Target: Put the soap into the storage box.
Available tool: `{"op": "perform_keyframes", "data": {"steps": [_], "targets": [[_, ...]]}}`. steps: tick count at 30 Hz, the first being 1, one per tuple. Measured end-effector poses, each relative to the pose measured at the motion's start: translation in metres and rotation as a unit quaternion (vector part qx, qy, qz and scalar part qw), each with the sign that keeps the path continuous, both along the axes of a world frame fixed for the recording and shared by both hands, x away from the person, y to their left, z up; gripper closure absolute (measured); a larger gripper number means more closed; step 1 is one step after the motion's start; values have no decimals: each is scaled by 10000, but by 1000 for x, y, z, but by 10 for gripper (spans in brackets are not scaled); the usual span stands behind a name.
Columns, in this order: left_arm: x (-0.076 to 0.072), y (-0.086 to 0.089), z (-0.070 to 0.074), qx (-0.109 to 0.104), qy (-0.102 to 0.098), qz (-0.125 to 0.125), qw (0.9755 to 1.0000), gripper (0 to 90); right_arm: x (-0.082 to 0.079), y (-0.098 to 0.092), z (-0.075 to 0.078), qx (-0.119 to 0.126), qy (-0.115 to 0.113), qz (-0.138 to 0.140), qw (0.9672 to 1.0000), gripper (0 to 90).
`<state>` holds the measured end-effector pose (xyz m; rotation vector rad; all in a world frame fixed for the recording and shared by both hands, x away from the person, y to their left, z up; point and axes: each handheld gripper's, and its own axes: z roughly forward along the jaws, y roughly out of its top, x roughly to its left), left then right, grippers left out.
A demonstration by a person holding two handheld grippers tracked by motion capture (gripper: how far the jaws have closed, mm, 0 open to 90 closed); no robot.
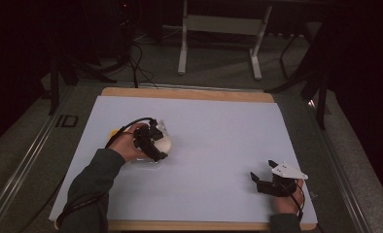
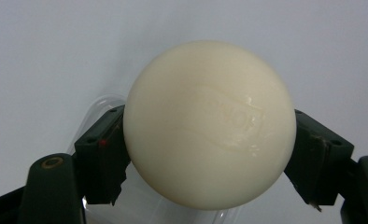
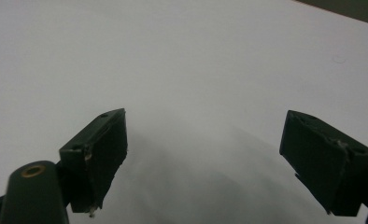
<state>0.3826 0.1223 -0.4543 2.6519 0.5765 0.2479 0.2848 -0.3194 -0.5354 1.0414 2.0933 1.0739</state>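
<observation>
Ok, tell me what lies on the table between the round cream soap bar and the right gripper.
Nothing: in the high view, bare white table separates the cream soap bar from the right gripper.

soap bar point(image 2: 209, 123): stamped lettering too soft to read
clear tray point(image 2: 95, 109): mostly hidden behind soap, lower frame
yellow thing point(image 1: 113, 132): left-centre, too small to identify

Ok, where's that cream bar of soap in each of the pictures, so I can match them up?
High view: the soap sits left of centre on the white table sheet, at the left gripper.
Left gripper view: it is at the centre, clamped between the two black fingers.
Right gripper view: the soap is not in it.
Shared landmark: the white table sheet.
</observation>
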Motion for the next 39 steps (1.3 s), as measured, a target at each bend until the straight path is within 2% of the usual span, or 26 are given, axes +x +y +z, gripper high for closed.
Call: {"op": "perform_keyframes", "data": {"steps": [8, 24, 39], "targets": [[1, 5, 3, 31, -121, 101, 9999, 242, 0, 0, 0, 2, 4, -4, 10000, 149], [1, 19, 7, 79, -149, 258, 9995, 242, 0, 0, 0, 5, 7, -4, 10000, 150], [0, 46, 13, 129, -192, 532, 9983, 242, 0, 0, 0, -7, -16, -10, 10000, 150]]}}
